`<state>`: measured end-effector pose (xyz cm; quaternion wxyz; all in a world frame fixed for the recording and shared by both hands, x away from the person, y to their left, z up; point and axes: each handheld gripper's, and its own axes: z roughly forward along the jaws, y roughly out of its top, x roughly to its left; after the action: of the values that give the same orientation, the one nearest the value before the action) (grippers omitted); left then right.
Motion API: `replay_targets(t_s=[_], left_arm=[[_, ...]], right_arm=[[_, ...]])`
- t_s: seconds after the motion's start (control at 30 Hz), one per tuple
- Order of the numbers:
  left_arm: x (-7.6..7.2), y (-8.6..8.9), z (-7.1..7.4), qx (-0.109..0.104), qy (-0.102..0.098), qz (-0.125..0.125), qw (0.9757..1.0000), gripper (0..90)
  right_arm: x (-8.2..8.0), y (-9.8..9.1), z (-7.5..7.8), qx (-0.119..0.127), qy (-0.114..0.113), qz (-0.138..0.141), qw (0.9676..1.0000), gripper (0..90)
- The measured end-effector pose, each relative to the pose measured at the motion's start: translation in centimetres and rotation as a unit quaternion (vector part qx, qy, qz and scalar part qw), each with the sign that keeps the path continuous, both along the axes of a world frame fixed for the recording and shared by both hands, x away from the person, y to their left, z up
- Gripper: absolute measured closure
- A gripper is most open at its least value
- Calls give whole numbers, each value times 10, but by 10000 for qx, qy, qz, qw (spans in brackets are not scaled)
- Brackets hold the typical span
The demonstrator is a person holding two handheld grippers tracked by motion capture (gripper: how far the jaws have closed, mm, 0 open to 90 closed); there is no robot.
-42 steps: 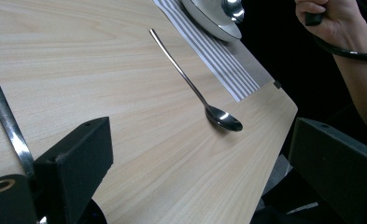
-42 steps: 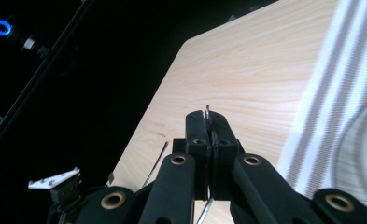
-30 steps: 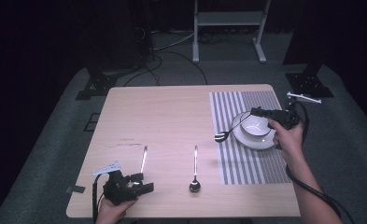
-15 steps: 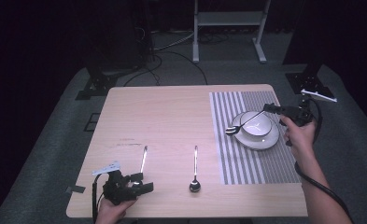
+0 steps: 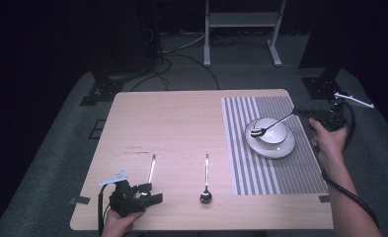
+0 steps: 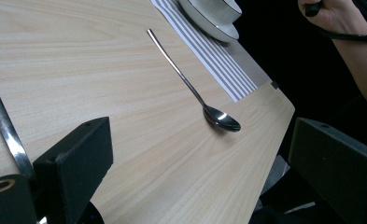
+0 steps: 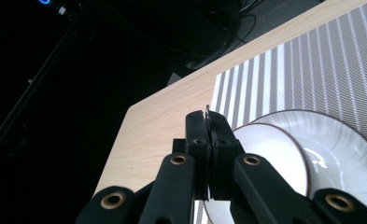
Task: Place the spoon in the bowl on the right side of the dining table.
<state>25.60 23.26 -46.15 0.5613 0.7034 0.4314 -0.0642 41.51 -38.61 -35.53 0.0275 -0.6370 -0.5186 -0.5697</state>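
Clamping a thin metal spoon [image 5: 273, 125] by its handle tip, right gripper [image 5: 300, 112] has its black jaws pressed flat together on it; the shiny oval bowl end hangs over the small white bowl [image 5: 274, 132], which sits on a round dark-rimmed plate [image 5: 285, 148]. Both rest on a woven grey-and-white striped placemat [image 5: 260, 173]. Left gripper [image 5: 149, 193], jaws spread wide and holding nothing, rests on the pale wood-grain table [image 5: 181, 123] near its front edge. Polished second spoon [image 5: 206, 186] and flat steel utensil [image 5: 152, 168] lie apart on bare wood.
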Motion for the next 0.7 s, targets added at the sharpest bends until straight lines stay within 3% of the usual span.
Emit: replay_targets(t_s=[0.7], left_arm=[[-1, 1, 1, -12, -46, -15, 10000, 50]], right_arm=[[-1, -23, -8, -73, 111, -542, 9984, 885]])
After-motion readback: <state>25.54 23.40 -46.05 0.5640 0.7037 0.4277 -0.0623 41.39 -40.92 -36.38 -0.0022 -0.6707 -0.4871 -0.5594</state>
